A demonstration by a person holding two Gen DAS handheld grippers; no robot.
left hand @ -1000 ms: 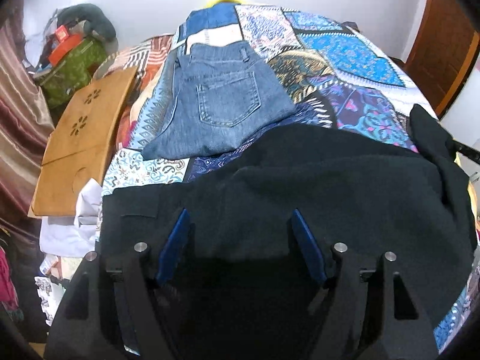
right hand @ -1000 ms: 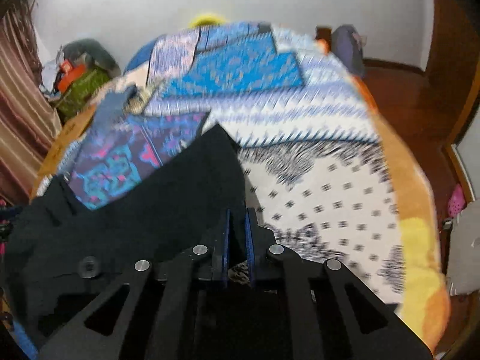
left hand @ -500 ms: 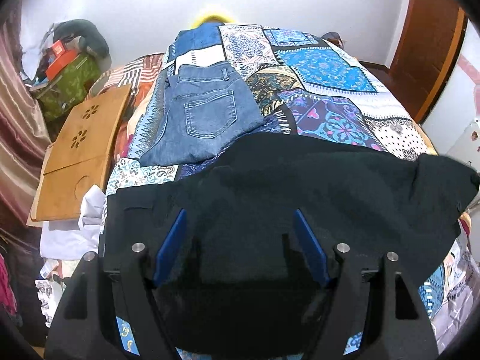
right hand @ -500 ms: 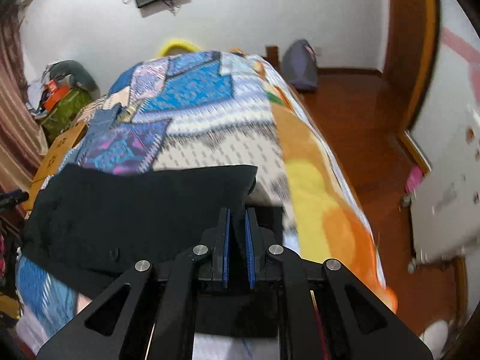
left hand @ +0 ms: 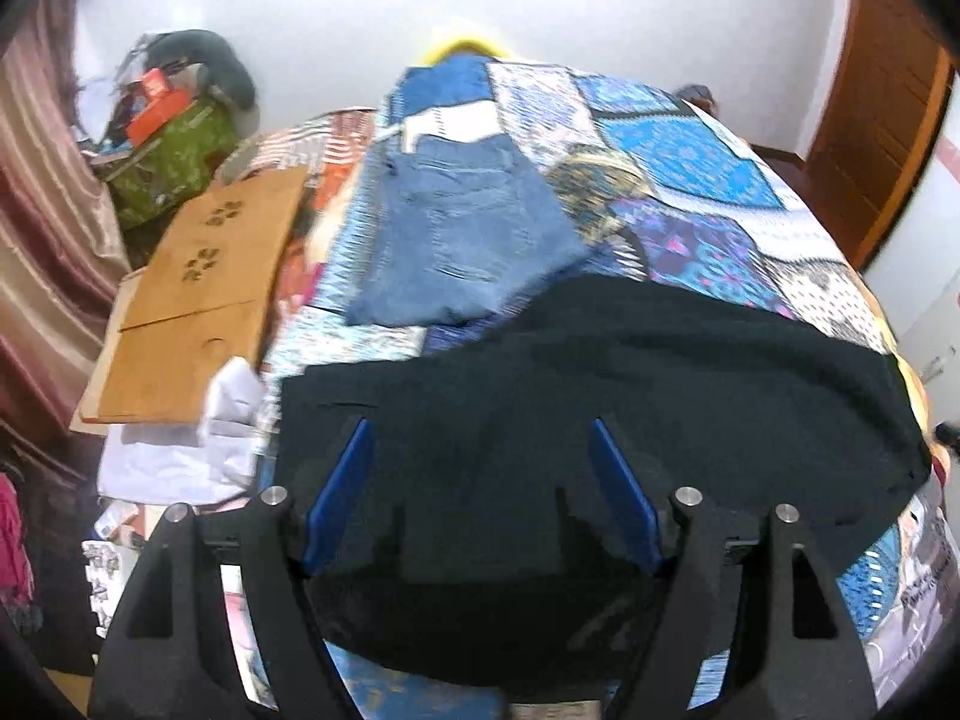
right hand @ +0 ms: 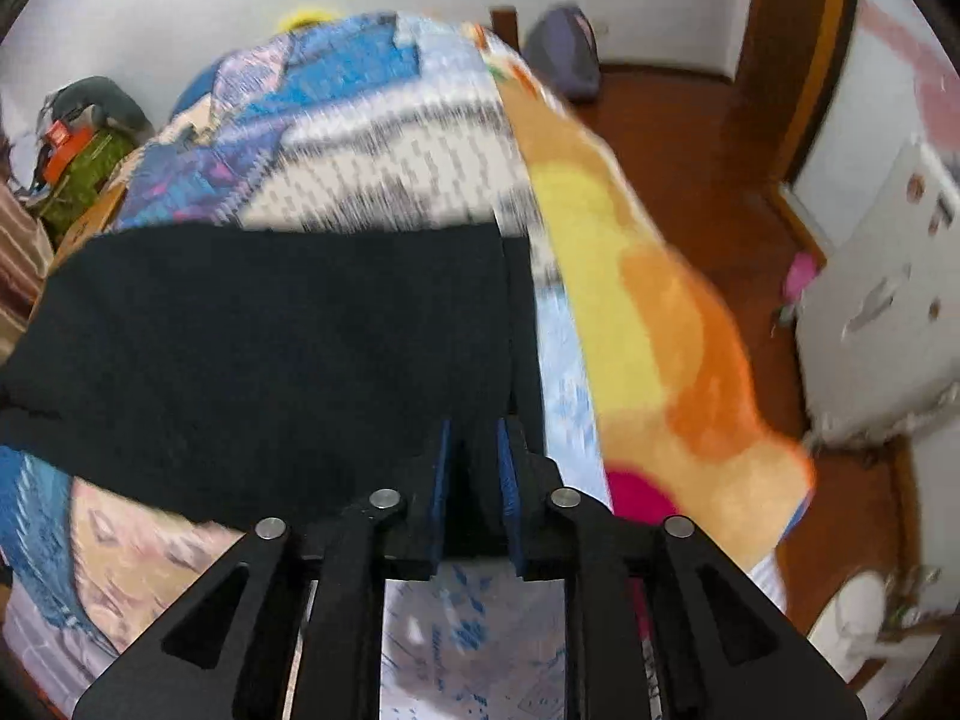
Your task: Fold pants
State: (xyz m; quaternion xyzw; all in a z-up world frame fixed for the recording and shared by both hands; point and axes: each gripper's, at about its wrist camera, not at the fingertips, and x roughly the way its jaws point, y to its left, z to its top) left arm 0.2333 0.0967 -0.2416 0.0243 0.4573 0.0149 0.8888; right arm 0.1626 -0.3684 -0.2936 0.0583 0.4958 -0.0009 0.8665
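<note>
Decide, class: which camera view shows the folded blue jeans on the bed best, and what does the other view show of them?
The left wrist view is best: the folded blue jeans lie in plain sight on the patchwork bedspread, beyond the black pants. The right wrist view shows nothing of them, only black cloth, bedspread and floor.

A bed carries everything, covered by a patchwork quilt in blue, white and purple panels. Black pants lie spread across its near end. Beyond them, folded blue jeans rest flat on the quilt, their near edge just beside the black fabric. From the right wrist view, the quilt gives way on the right to an orange and yellow blanket draping over the bed's side.
</note>
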